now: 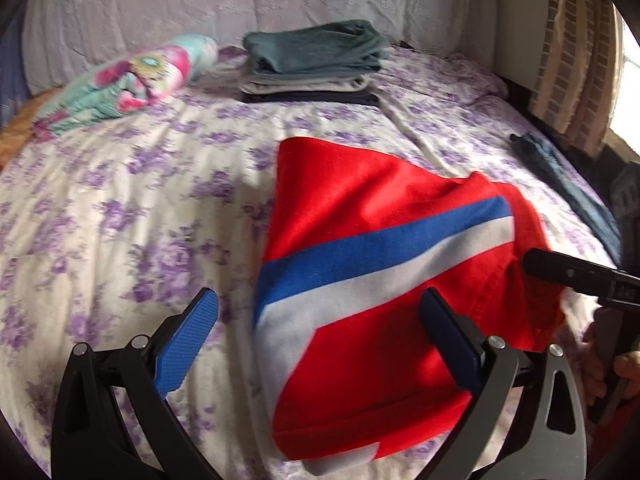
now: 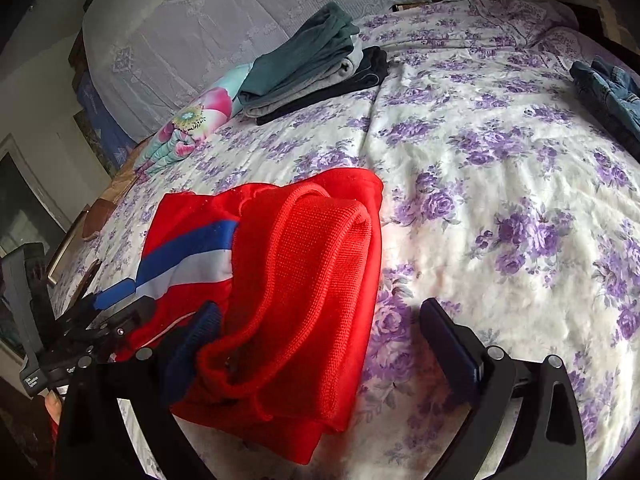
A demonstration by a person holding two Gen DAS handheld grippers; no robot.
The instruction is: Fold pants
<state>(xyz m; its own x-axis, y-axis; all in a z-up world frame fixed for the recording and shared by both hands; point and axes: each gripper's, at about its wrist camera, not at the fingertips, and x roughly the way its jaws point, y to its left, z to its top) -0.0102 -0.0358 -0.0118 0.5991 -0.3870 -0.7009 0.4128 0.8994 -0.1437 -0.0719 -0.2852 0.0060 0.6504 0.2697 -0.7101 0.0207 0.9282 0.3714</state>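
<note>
Left wrist view shows the red pants (image 1: 360, 208) folded into a thick bundle on the flowered bedspread (image 1: 120, 208), near the front edge of the bed, with a blue stripe (image 1: 380, 240) and a white stripe running slantwise across the top layer. The right wrist view shows the same bundle from its other side, where a ribbed red waistband (image 2: 320, 264) lies doubled over on top. The left gripper (image 1: 320, 336) has its jaws spread wide: one blue pad (image 1: 188, 344) sits over the bare bedspread and the other finger lies over the red cloth, with nothing pinched between them. The right gripper (image 2: 320, 344) is also spread wide; its left finger is against or partly under a fold of the pants, while the other finger stands clear over the bedspread, so it grips nothing. In the left wrist view the tip of the right gripper touches the bundle's right edge. Farther back, near the pale headboard cover (image 1: 200, 0), sits a stack of folded clothes (image 1: 316, 60), teal on top, grey and dark below. Just beside it lies a flowered pink and turquoise pillow (image 1: 132, 80). Denim jeans (image 2: 608, 92) lie at the far right side of the bed, well apart from the pants.
</note>
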